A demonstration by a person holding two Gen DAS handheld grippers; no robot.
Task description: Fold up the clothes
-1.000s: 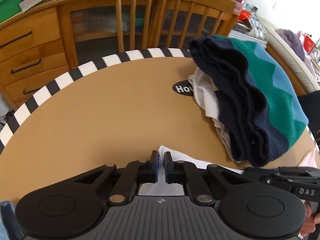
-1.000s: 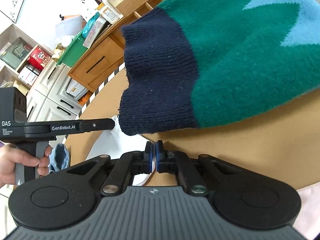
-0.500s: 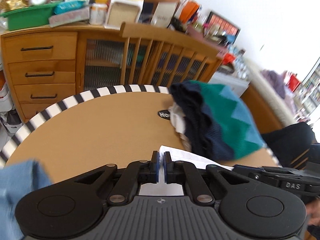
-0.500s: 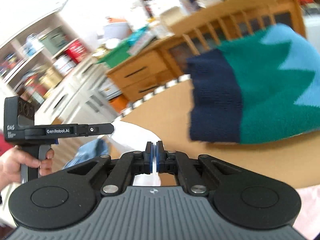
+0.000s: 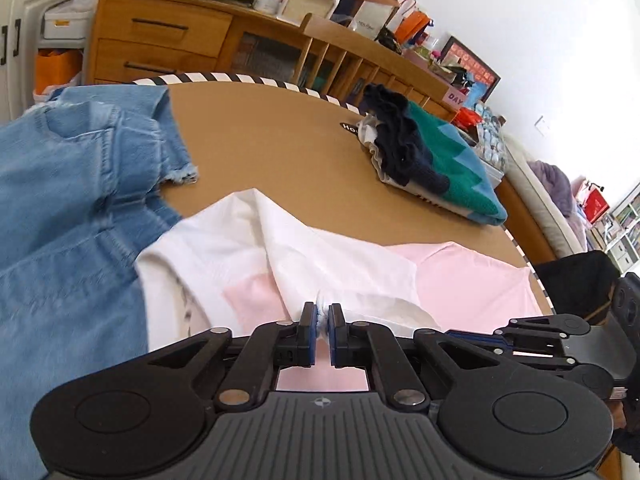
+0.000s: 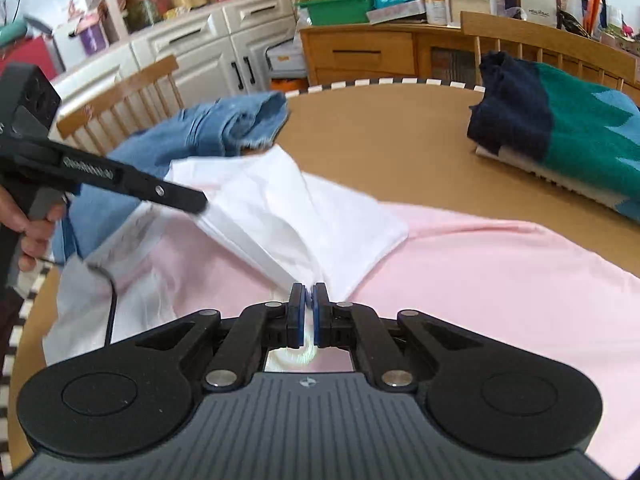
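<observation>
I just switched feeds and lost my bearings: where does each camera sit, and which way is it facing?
Left wrist: on the left gripper, looking across the table; jaws pinch the white garment; the right gripper shows at right.
Right wrist: on the right gripper, facing the cabinets; jaws pinch the same garment; the person's left hand shows at left.
Shared: white garment, pink garment, jeans, folded sweater.

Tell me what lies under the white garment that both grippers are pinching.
Under the white garment lies a pink garment, spread on the table; the denim lies beside it. How far the pink runs beneath is covered. Left gripper and right gripper pinch white cloth.
</observation>
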